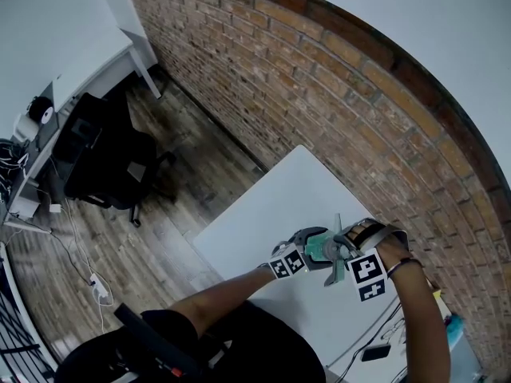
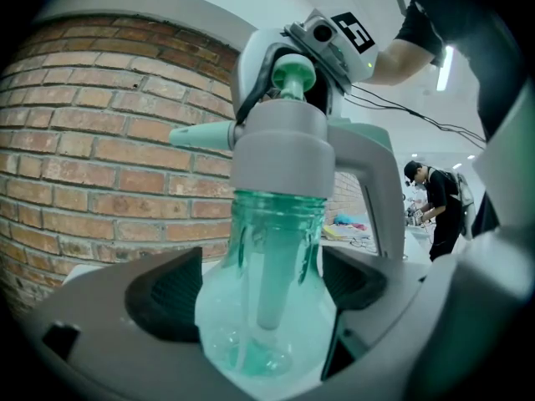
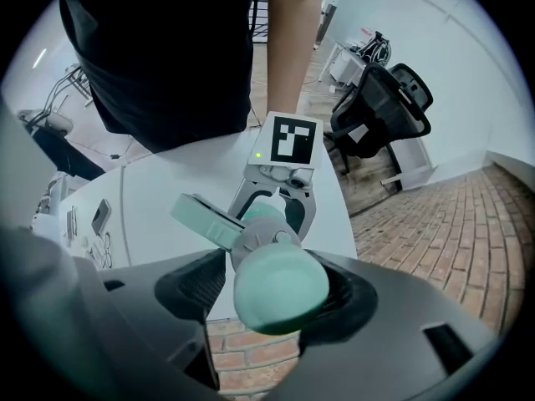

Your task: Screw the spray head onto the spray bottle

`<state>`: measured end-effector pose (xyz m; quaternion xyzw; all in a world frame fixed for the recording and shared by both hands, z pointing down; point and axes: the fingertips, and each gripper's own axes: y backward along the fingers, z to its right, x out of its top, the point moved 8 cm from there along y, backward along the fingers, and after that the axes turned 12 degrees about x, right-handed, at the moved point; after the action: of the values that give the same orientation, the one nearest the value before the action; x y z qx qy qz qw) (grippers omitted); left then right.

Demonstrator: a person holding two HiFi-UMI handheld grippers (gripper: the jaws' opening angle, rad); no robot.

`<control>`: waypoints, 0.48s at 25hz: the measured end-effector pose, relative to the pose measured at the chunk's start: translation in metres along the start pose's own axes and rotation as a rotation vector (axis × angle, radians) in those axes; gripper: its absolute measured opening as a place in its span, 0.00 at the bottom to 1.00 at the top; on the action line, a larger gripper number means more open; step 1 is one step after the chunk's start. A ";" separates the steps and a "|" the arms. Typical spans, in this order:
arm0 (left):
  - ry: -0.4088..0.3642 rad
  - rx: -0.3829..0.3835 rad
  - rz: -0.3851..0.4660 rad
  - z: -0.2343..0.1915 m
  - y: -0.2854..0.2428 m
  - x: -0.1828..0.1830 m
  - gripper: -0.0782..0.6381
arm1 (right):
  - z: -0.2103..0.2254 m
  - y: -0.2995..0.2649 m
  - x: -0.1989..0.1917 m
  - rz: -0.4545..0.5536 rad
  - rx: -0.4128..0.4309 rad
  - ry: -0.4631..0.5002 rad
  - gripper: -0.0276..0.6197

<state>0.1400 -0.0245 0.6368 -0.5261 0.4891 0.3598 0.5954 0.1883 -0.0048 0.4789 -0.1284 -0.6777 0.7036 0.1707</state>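
Observation:
A translucent green spray bottle stands upright between the pads of my left gripper, which is shut on its shoulder. The grey spray head sits on the bottle's neck, its green nozzle pointing left and its dip tube hanging inside. My right gripper comes straight down from above and is shut on the spray head, whose green top fills the space between its pads. In the head view both grippers meet over the white table, the left gripper beside the right gripper.
A brick wall runs along the table's far side. A black office chair and a white desk stand on the wooden floor at left. A dark phone and cables lie near me. A person stands far off.

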 end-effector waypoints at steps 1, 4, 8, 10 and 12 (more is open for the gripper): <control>0.000 0.002 0.001 0.000 0.000 0.000 0.72 | 0.000 0.000 0.000 0.009 -0.001 -0.018 0.49; 0.000 0.004 0.007 0.000 0.000 0.001 0.72 | 0.003 0.000 -0.002 0.026 0.006 -0.115 0.48; -0.016 -0.005 0.018 -0.001 0.002 0.008 0.72 | 0.007 0.001 -0.002 0.052 0.022 -0.305 0.45; -0.016 -0.007 0.022 -0.001 0.002 0.008 0.72 | 0.008 0.001 -0.002 0.075 0.026 -0.385 0.45; -0.016 -0.010 0.024 -0.002 0.003 0.008 0.72 | 0.009 0.002 -0.003 0.090 0.029 -0.436 0.45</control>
<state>0.1393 -0.0263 0.6282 -0.5202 0.4889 0.3735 0.5923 0.1873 -0.0143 0.4768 -0.0010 -0.6821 0.7312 -0.0097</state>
